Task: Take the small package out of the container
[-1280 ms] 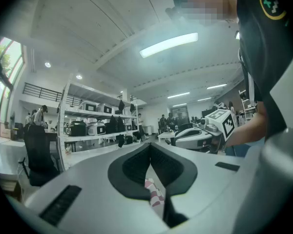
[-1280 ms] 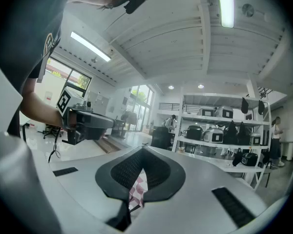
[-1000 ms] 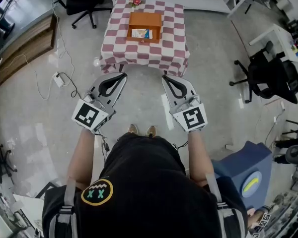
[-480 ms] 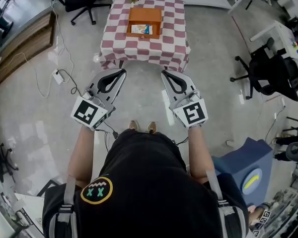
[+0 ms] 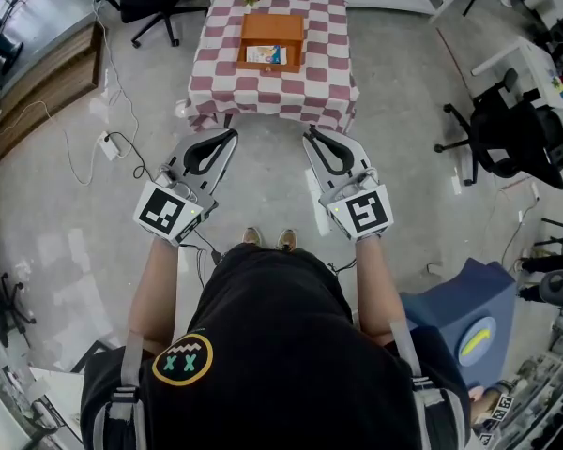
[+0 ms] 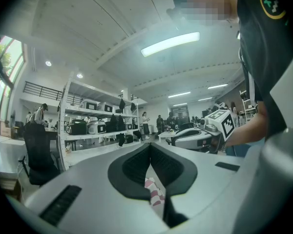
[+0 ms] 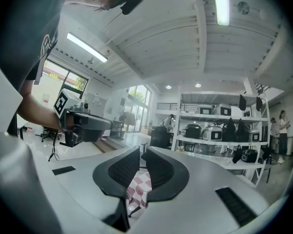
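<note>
Two grippers hover above the floor (image 5: 267, 190), short of the surface (image 5: 263, 97). The left gripper (image 5: 230, 138) has its fingers closed and empty. Far ahead of the fingers, the package (image 5: 266, 55) lies in the container (image 5: 274, 28). The right gripper (image 5: 309, 138) has its fingers opening, nothing between them.

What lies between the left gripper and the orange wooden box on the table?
Head view: only bare grey floor, then pink-checked tablecloth, between the left gripper and orange wooden box.
</note>
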Action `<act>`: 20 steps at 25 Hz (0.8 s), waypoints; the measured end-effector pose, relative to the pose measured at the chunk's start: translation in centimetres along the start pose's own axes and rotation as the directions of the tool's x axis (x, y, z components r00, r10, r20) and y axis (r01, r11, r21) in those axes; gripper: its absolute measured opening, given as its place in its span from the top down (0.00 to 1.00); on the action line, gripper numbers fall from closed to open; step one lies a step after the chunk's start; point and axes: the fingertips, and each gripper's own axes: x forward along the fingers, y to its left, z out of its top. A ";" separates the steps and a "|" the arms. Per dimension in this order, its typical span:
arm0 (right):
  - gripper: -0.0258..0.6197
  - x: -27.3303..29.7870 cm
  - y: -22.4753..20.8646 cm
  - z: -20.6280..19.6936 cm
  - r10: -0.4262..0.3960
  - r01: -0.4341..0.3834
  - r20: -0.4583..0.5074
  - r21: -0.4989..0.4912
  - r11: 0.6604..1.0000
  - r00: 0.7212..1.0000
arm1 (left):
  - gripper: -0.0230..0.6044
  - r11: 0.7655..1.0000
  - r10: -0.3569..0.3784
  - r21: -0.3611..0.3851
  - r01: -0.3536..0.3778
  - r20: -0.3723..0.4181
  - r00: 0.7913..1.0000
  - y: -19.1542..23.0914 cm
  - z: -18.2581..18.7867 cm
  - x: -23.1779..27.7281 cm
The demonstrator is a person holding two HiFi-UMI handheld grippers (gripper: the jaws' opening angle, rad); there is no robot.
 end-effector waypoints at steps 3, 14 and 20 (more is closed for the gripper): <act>0.84 0.1 0.0 -0.1 0.005 -0.005 -0.002 0.004 1.000 1.000 | 0.94 1.000 0.000 0.000 0.000 -0.001 1.000 0.1 0.0 0.1; 0.59 0.2 -0.4 -0.1 -0.003 0.003 0.003 0.004 1.000 1.000 | 0.94 1.000 0.003 -0.003 -0.003 -0.007 1.000 0.2 -0.2 0.2; 0.52 0.4 -0.5 -0.1 -0.006 0.006 0.004 0.012 1.000 1.000 | 0.94 1.000 0.005 -0.002 -0.005 -0.010 1.000 0.4 -0.4 0.1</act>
